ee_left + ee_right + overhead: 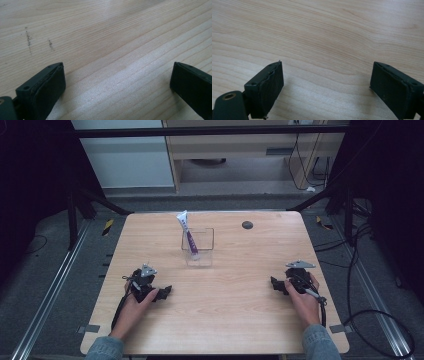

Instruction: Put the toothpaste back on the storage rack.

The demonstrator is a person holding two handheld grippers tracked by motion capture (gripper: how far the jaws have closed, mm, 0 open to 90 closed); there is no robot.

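I see my left gripper and right gripper resting wide open and empty on the table. The tube, probably toothpaste, leans in the clear box, well apart from both, toward the far edge.

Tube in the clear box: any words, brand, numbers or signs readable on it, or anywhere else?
None can be read.
Tube: purple and white print, too small and blurred.
Clear box, table, left gripper, right gripper: no lettering visible.
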